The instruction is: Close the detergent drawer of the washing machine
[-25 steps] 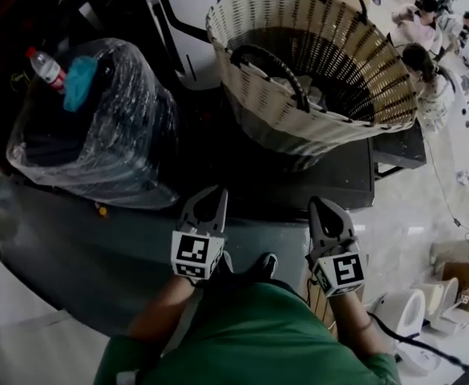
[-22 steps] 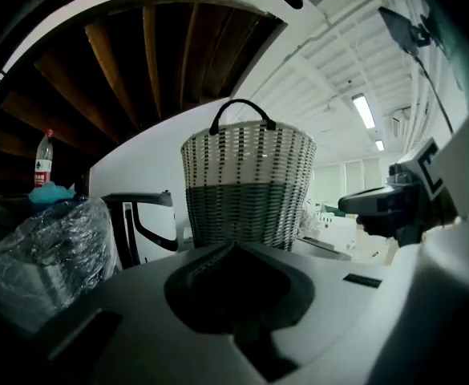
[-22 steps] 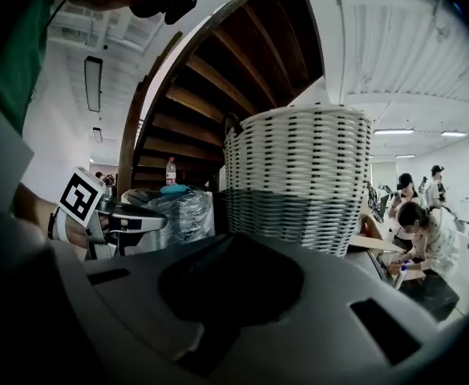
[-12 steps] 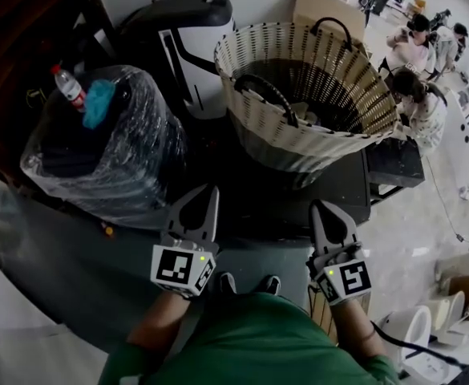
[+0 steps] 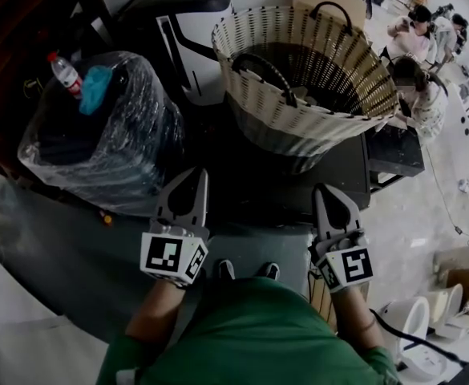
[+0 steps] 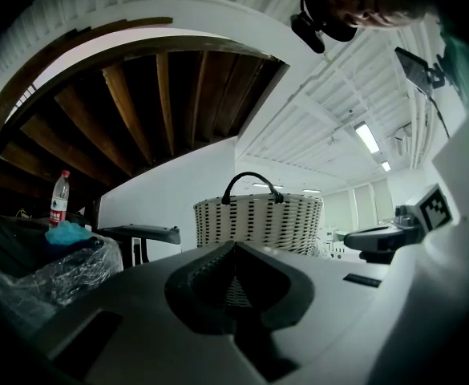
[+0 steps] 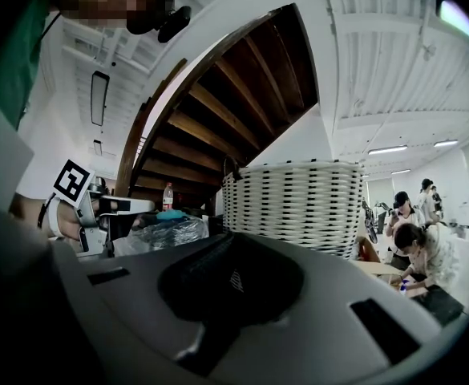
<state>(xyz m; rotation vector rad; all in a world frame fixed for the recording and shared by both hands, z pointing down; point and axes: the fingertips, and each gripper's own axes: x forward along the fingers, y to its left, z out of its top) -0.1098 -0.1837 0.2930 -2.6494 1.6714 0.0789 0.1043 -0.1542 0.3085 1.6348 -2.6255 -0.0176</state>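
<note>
No detergent drawer shows in any view. A dark flat top (image 5: 342, 179), which may be the machine, carries a woven basket (image 5: 306, 79). My left gripper (image 5: 192, 176) hovers over the front edge of that dark top, left of the basket, jaws shut and holding nothing. My right gripper (image 5: 327, 192) is level with it further right, below the basket, also shut and holding nothing. In the left gripper view the left gripper (image 6: 234, 251) points at the basket (image 6: 258, 223). From the right gripper view the right gripper (image 7: 230, 243) faces the basket (image 7: 294, 207) close up.
A bin wrapped in clear plastic (image 5: 98, 143) stands at the left, with a water bottle (image 5: 64, 72) and a blue cloth (image 5: 94, 89) on it. A black-and-white appliance (image 5: 178, 38) sits behind. People (image 5: 414, 79) crouch at the back right. Wooden stairs rise overhead (image 6: 154, 95).
The left gripper has drifted left and slightly down; the right one has barely moved. The head view has shifted a little. Both stay shut.
</note>
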